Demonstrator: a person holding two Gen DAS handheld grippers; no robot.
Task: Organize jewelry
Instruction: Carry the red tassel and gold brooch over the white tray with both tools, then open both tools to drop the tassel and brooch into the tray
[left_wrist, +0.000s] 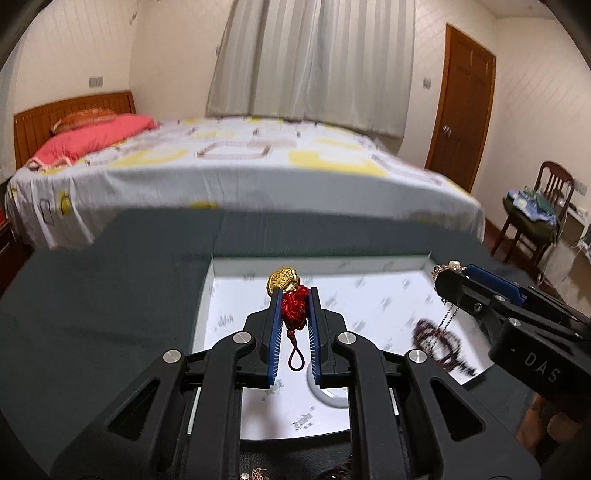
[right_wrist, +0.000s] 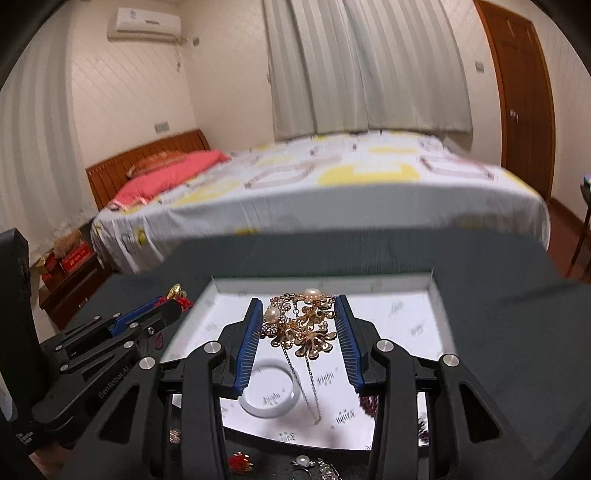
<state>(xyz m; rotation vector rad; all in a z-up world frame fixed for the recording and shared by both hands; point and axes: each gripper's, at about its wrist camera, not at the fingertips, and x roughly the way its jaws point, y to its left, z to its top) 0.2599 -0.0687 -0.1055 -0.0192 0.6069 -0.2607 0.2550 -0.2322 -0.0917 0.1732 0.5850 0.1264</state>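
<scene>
Red knotted cord with a gold charm (left_wrist: 293, 301) is pinched between the closed pads of the left gripper (left_wrist: 293, 314), above the white tray (left_wrist: 388, 266), while a gold flower-and-pearl necklace (right_wrist: 303, 325) is clamped in the right gripper (right_wrist: 299, 332) over the same tray. Both pieces are best lowered before release, so the necklace's hanging chain is not dropped across other items. Counted beneath the grippers: one white bangle (right_wrist: 267, 391) and one dark beaded bracelet (left_wrist: 439, 345).
</scene>
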